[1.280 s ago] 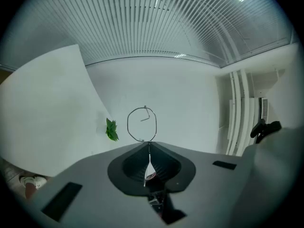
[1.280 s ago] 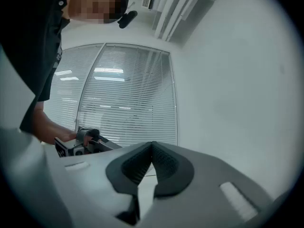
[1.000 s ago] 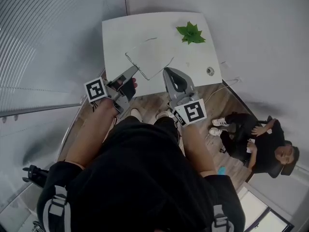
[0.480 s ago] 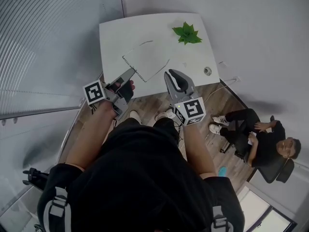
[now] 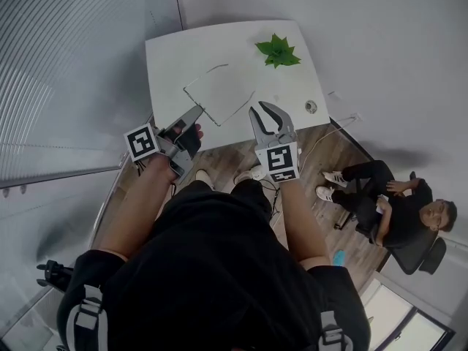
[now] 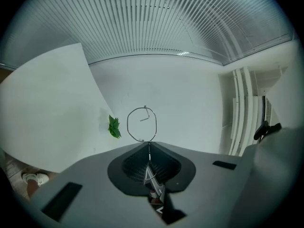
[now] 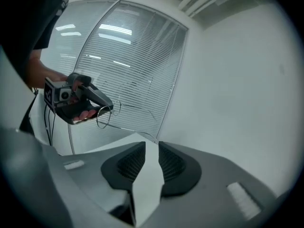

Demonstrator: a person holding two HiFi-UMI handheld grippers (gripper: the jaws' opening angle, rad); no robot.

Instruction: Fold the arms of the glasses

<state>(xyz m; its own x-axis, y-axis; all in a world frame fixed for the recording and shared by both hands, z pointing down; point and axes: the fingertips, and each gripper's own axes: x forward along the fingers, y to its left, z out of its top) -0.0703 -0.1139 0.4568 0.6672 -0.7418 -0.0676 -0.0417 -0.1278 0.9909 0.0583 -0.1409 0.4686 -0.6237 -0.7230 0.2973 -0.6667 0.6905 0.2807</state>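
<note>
Thin wire makes up the glasses [image 6: 141,124], which hang in the air over the near edge of the white table [image 5: 168,57], not resting on it. The left gripper [image 5: 198,111] is clenched on the front of the frame beside one lens and carries the whole pair level. The right gripper [image 5: 265,108] sits just off the free end of the nearer arm. Its jaws have just been opening, and only a bare gap shows between the ribbed pads, so it grasps nothing. In the right gripper view both arms of the glasses run out long and straight from the lenses, away from the left gripper and toward the table's near right part. To my eye neither arm has been folded in yet, so the task looks to be at its start or between attempts. What is left, I judge, is swinging each arm in turn across the back of the lenses. A small green plant [image 5: 278,52] stands near the table's far right corner, well apart from the work.
</note>
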